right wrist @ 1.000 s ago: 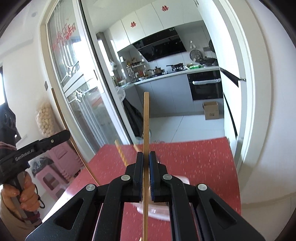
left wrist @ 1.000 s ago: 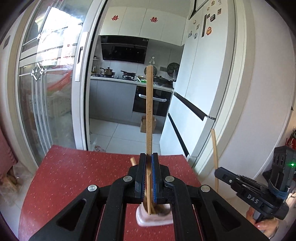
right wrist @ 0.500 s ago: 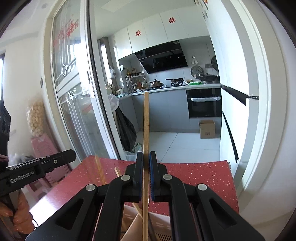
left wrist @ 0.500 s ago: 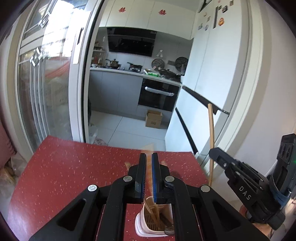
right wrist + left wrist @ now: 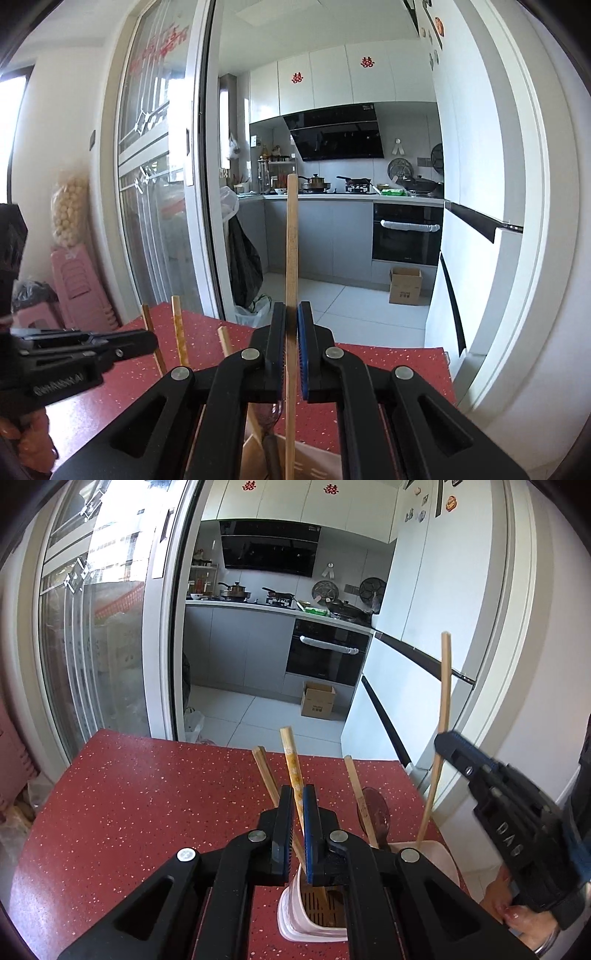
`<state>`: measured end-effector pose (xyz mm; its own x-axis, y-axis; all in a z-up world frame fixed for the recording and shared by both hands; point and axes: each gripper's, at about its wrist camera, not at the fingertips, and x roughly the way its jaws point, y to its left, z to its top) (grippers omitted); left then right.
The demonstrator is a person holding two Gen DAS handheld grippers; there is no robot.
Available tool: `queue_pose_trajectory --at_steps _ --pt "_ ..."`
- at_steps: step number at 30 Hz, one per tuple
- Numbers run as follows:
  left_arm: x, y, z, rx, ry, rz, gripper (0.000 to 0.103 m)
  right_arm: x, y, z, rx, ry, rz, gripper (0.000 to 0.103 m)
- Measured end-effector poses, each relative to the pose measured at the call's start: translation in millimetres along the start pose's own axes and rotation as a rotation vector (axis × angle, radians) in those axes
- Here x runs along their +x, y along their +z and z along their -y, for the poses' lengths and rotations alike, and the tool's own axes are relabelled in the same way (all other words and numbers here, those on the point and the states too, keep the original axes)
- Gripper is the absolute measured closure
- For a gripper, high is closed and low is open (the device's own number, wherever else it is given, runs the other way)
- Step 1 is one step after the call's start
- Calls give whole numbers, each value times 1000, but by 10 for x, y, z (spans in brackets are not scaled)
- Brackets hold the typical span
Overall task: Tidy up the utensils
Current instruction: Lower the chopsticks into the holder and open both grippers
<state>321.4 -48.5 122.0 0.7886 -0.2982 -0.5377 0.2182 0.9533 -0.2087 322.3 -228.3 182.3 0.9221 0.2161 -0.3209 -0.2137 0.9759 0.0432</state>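
Observation:
A white utensil holder (image 5: 314, 921) stands on the red table (image 5: 129, 805), with several wooden chopsticks and a dark spoon (image 5: 375, 812) in it. My left gripper (image 5: 298, 797) hovers just above it, jaws slightly apart, with a mottled chopstick (image 5: 291, 760) standing loose between them. My right gripper (image 5: 291, 317) is shut on a plain wooden chopstick (image 5: 291, 240), held upright with its lower end over the holder (image 5: 314, 461). It shows at the right of the left wrist view (image 5: 441, 716).
The table's far edge (image 5: 295, 753) faces an open kitchen doorway. A glass sliding door (image 5: 92, 646) stands left, a white fridge (image 5: 424, 627) right. Pink stools (image 5: 74, 284) stand beyond the table's left side.
The left gripper let go of its chopstick, which dropped into the holder, and drew back. The right gripper moved its chopstick over the holder and lowered it.

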Motion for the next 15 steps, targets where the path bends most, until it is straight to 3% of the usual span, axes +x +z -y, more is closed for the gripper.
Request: queue_pose_trajectory --at_steps 10,15 --pt "-341 -51 62 64 25 66 68 -104 -393 -242 -179 6 -66 96" --pt "-561 -226 13 86 69 56 68 -62 -533 -254 -170 15 -150 96"
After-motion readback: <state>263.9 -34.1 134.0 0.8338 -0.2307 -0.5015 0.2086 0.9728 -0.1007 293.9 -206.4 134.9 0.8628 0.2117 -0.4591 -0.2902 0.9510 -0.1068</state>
